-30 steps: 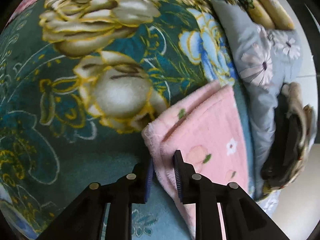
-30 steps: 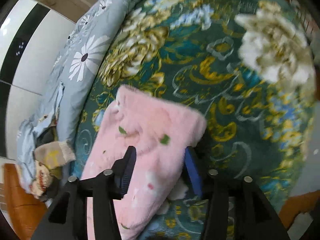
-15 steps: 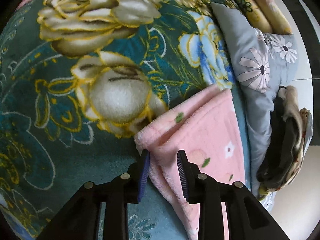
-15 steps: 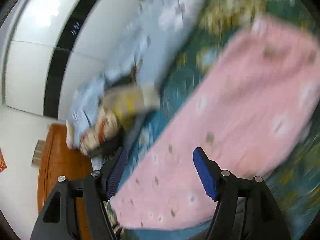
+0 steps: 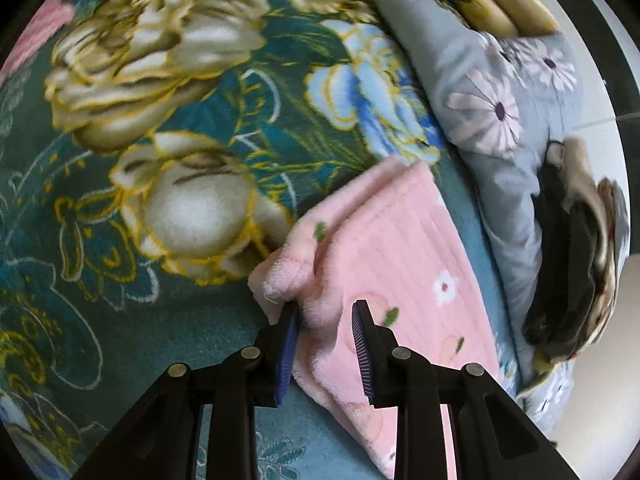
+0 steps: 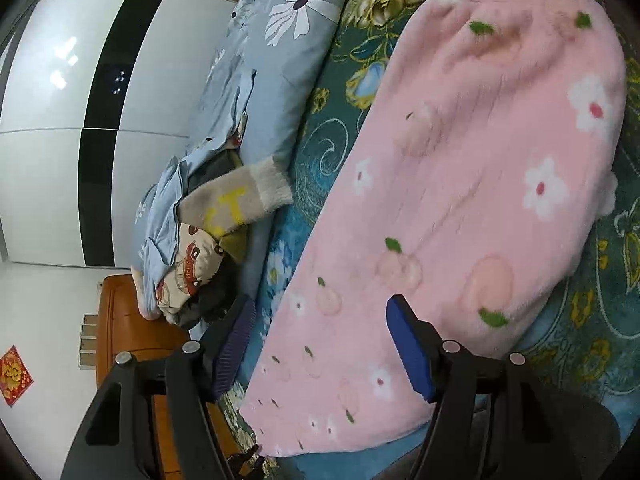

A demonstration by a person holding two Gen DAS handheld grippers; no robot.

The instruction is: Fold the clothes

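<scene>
So the left gripper (image 5: 325,330) has its jaws a bit wider apart than half a second ago, and the bunched corner of the pink fleece pants (image 5: 384,264) sits between the two blue pads without being pinched, as far as I can see. That corner looks more scrunched up now, and the left view has shifted only a little.

The right gripper (image 6: 320,346) is the big change. A second ago it was looking down at the waistband end; now it's swung round and settled, blur gone, hovering over the lower end of the pink fleece pants (image 6: 472,184) with the jaws spread wide and nothing between them but air above the fabric.

The pants lie flat and lengthwise on the green floral blanket (image 5: 168,120), which covers the bed. Right alongside them runs a grey-blue daisy-print duvet (image 6: 280,60), bunched up along the edge. Tucked into its folds is a heap of other clothes (image 6: 224,216): a beige fuzzy piece with yellow lettering, something with a cartoon car print, some dark stuff underneath. Beyond that there's a white wardrobe with a black stripe (image 6: 100,92) and an orange wooden bed frame (image 6: 132,328). Nothing's lying on the pants themselves.
</scene>
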